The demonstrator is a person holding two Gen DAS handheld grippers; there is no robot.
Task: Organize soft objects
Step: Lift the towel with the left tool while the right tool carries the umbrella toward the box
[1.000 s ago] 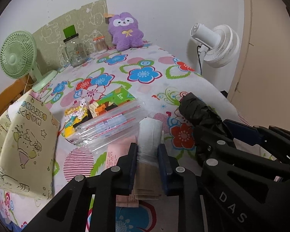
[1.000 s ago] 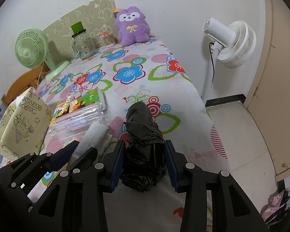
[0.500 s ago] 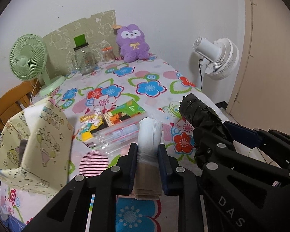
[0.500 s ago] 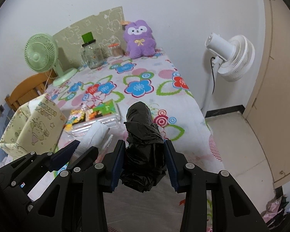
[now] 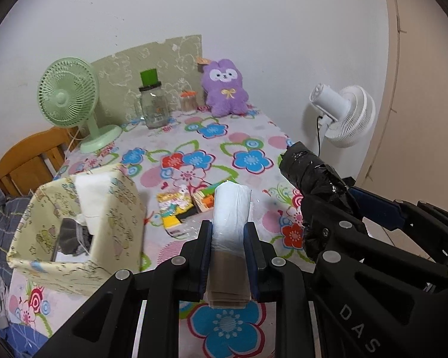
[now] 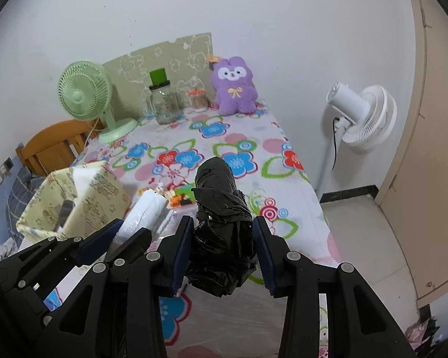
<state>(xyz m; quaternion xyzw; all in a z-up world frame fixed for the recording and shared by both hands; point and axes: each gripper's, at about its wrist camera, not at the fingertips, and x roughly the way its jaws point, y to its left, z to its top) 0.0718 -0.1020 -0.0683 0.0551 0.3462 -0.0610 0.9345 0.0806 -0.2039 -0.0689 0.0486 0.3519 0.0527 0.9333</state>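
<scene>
My left gripper (image 5: 228,229) is shut on a white plastic-bag roll (image 5: 230,208) with a brown paper band, held above the flowered table. My right gripper (image 6: 222,229) is shut on a black plastic-bag roll (image 6: 221,208), held just right of the left one. The black roll also shows in the left wrist view (image 5: 313,176), and the white roll in the right wrist view (image 6: 143,214). A pale yellow patterned storage box (image 5: 83,232) stands open at the left, with grey and white soft things inside; it also shows in the right wrist view (image 6: 71,203).
A clear bag of colourful packets (image 5: 182,205) lies under the left gripper. At the table's back stand a green fan (image 5: 71,101), a glass jar (image 5: 153,107), a small jar (image 5: 188,103) and a purple plush (image 5: 225,89). A white floor fan (image 5: 343,113) stands off the right edge.
Both grippers have risen with their rolls and the views now look further along the table. The storage box has come more into view, with its open top showing.
</scene>
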